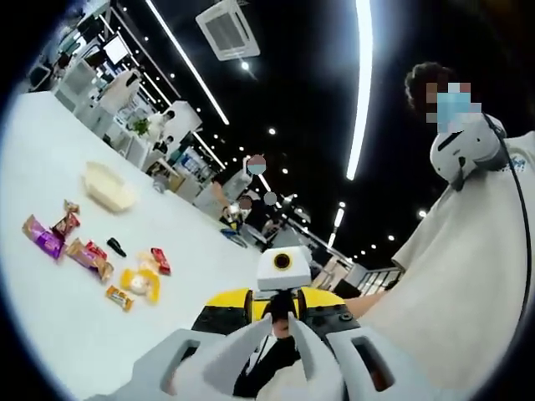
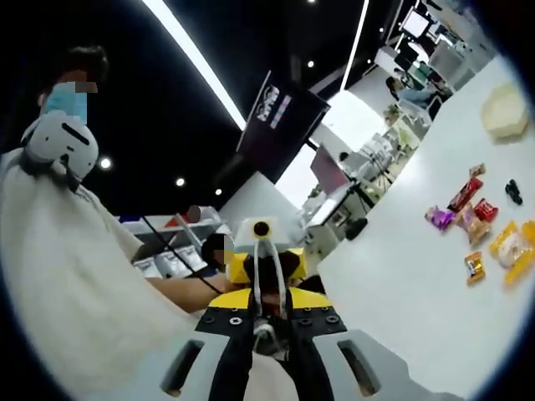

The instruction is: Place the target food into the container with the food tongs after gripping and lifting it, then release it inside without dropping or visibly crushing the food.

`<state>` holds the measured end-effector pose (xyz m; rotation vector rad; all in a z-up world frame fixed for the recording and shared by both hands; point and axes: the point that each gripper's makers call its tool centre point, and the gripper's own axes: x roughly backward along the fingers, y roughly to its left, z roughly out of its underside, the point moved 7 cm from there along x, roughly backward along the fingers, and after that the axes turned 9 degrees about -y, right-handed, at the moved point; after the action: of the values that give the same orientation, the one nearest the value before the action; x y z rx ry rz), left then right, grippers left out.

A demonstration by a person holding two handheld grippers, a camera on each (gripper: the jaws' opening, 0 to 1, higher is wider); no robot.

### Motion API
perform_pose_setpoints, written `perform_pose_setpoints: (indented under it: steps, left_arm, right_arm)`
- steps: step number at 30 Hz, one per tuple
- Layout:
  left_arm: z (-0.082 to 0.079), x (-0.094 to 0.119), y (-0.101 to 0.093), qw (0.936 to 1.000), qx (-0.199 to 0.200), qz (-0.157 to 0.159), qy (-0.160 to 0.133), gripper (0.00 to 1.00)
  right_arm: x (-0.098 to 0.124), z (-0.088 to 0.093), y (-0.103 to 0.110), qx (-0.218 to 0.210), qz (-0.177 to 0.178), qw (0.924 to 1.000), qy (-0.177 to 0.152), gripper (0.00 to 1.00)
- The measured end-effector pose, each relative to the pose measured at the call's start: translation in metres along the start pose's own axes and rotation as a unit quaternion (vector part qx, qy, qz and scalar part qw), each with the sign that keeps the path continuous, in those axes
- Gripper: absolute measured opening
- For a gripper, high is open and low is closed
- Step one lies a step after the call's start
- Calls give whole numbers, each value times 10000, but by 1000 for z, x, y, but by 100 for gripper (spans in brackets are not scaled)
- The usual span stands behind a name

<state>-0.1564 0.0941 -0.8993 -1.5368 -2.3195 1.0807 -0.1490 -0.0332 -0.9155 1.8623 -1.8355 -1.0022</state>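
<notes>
On the left of the left gripper view, a white table [image 1: 50,334] holds a scatter of wrapped snacks [image 1: 92,255]: purple, red and orange packets and a yellow packet [image 1: 140,284]. Beyond them sits a pale shallow container [image 1: 109,185].

No tongs can be made out, and which snack is the target is unclear.

The left gripper [image 1: 280,330] has its jaws drawn close together, nothing visibly between them. It faces the other gripper, yellow and black, just ahead, with the snacks well off to its left.

In the right gripper view, the right gripper [image 2: 269,334] also looks nearly closed and empty. The snacks [image 2: 476,221] and container [image 2: 504,111] lie far to its right.

Neither gripper seems clearly nearer. The packets point various ways.
</notes>
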Motion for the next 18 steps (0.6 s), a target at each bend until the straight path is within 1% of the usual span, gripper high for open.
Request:
perform_pose_setpoints:
  steps: [3,10,13,15,18]
  left_arm:
    - [1,-1,0,9999,-10,7,135,20]
    - [-2,-5,4,9999,81,61,90,20]
    - [-6,-8,6,9999,136,95,-24,20]
    - [-7,-9,6,9998,155,107,-43,20]
    - [-8,-9,7,9998,154,99,-31,20]
  right_arm:
    - [0,1,-1,-23,-7,10000,23,14]
    - [2,0,-4,-97,64,9996,-251,14]
    - [1,3,-4,-210,112,9986,-468,14]
    - [1,4,-4,-252,140,9980,-566,14]
    - [-1,3,-4,-258,164,9977,-607,14]
